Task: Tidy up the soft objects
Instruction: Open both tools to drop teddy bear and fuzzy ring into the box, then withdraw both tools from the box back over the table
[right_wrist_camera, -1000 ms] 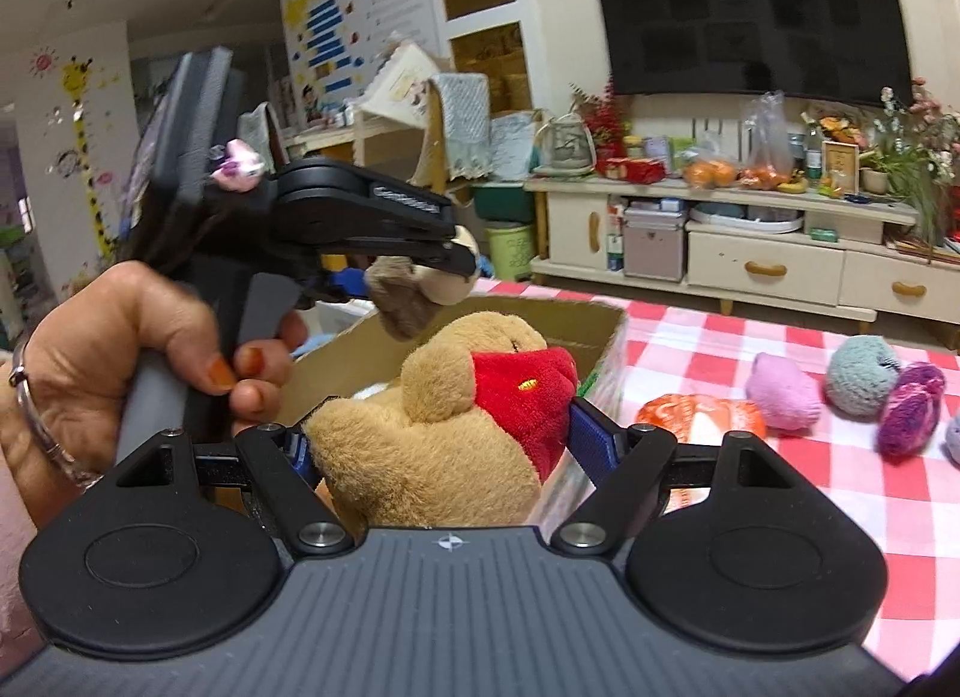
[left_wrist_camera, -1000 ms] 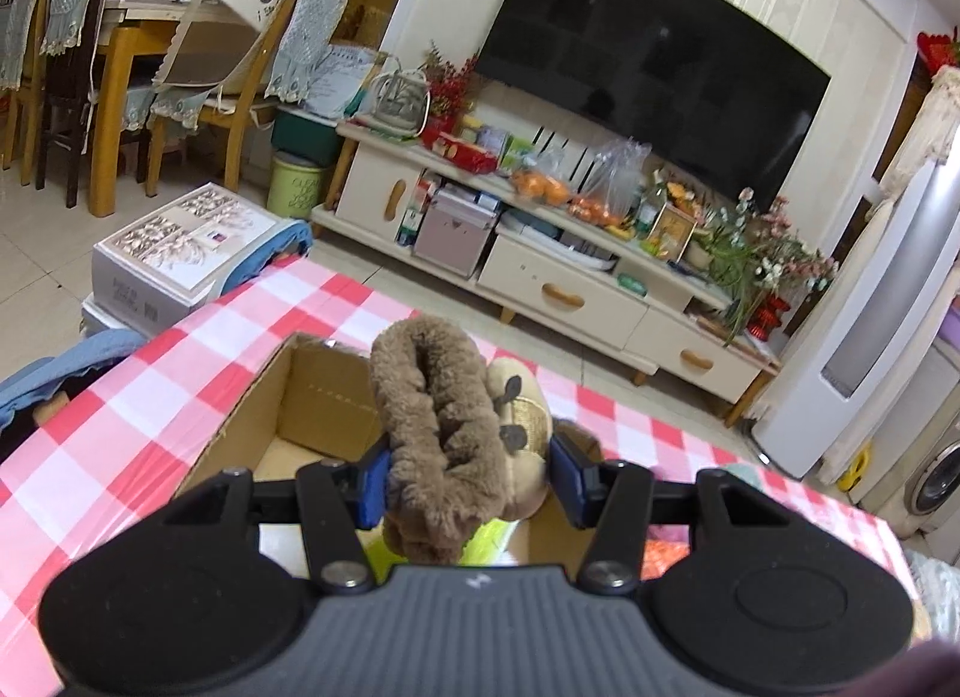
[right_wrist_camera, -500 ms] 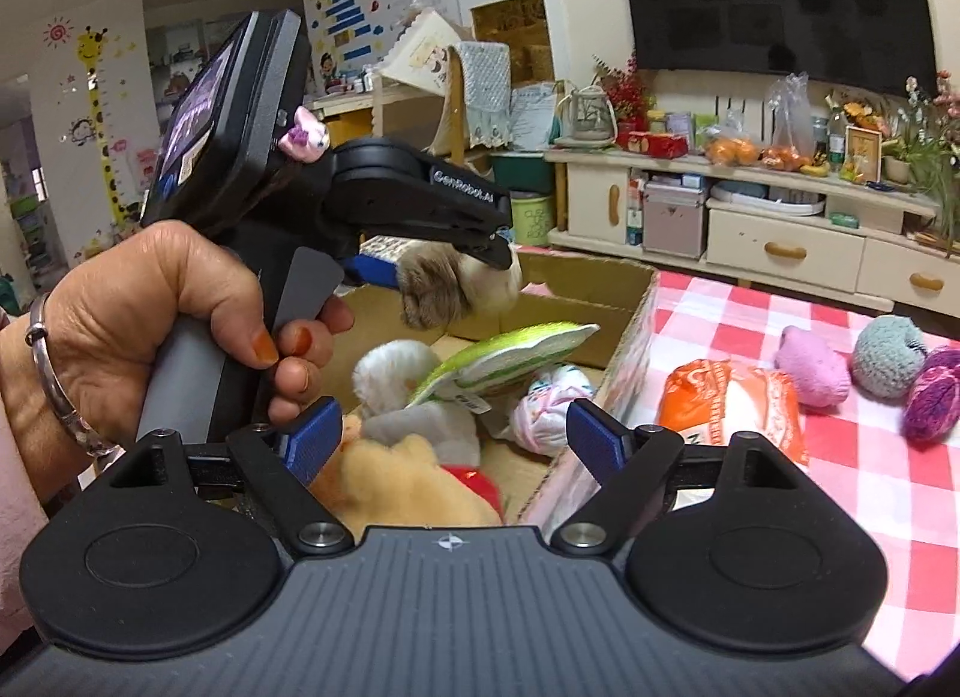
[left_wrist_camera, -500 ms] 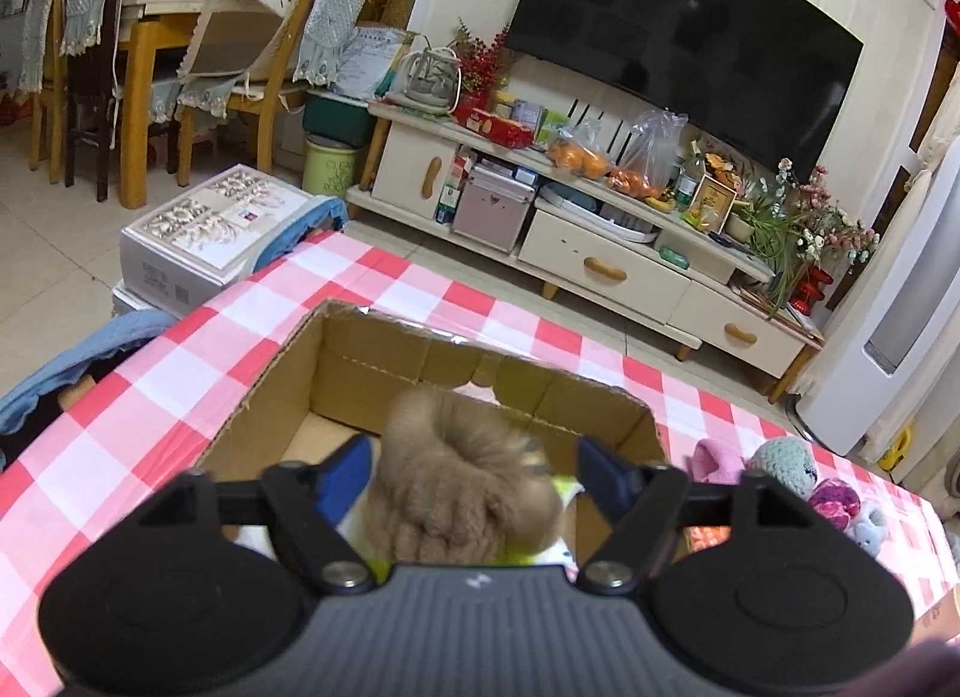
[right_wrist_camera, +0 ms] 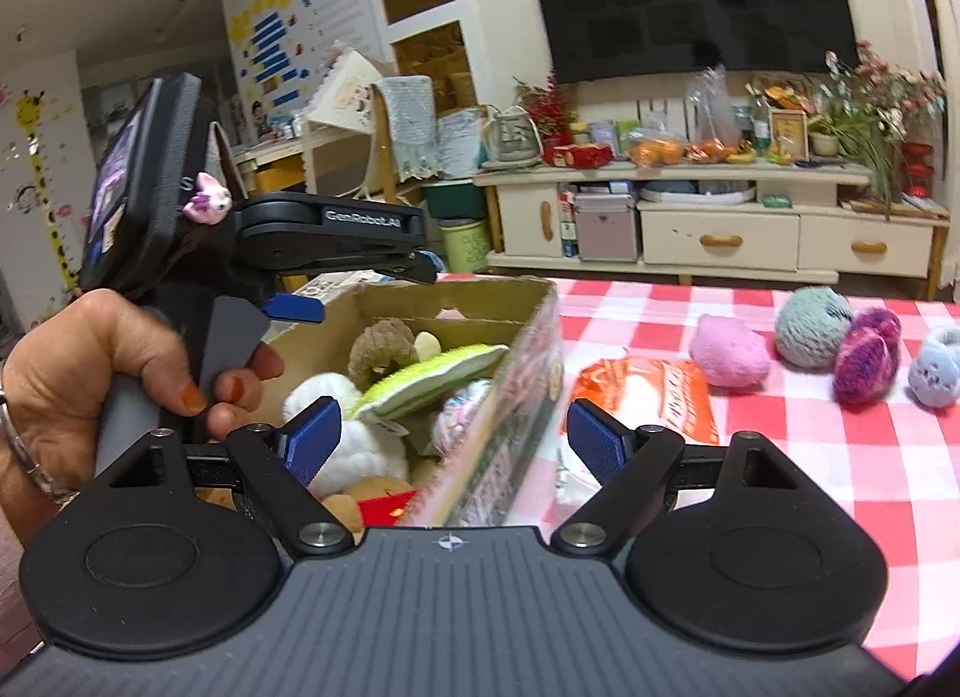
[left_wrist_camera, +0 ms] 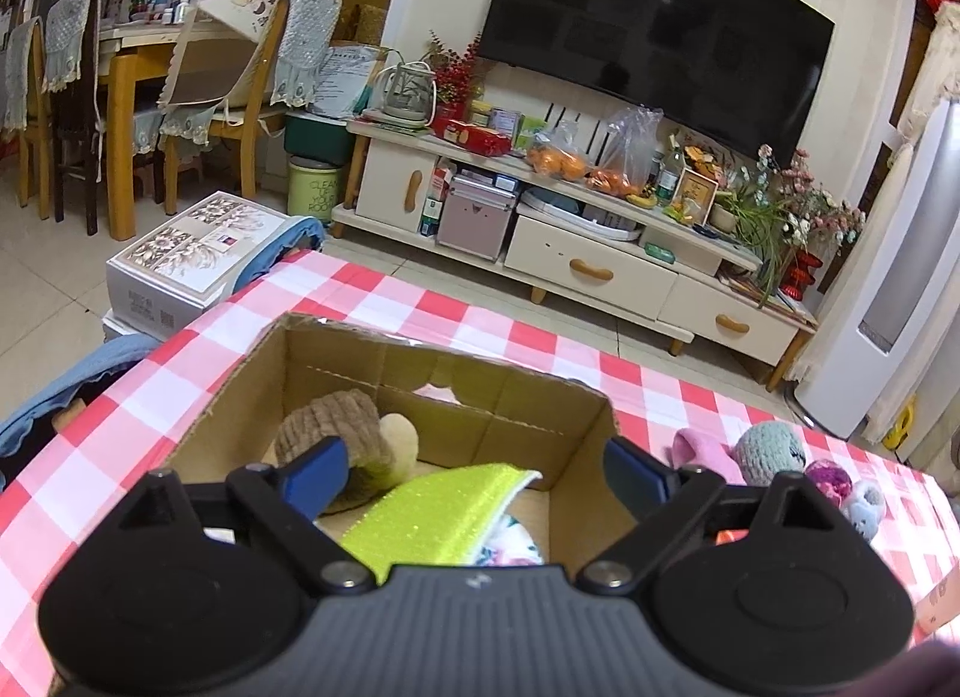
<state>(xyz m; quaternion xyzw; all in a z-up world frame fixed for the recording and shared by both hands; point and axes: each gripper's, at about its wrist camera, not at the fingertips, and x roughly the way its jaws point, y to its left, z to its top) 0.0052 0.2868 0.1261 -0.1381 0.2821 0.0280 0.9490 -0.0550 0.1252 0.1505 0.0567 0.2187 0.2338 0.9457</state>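
The left gripper (left_wrist_camera: 474,472) hangs over the near edge of the cardboard box (left_wrist_camera: 252,379), its jaws opening with nothing pressed between the pads; a lime-green soft pad (left_wrist_camera: 444,508) lies just below and ahead of them. Beyond its left fingertip, a brown plush toy (left_wrist_camera: 336,418) rests inside the box against the left wall. The right gripper (right_wrist_camera: 453,439) stands wide and empty, straddling the box's right wall, with a white plush (right_wrist_camera: 336,397) near its left pad and an orange packet (right_wrist_camera: 648,391) on the checked tablecloth (right_wrist_camera: 780,427) by its right pad. Farther right lie pink (right_wrist_camera: 729,349), grey (right_wrist_camera: 810,325) and purple (right_wrist_camera: 867,355) soft toys.
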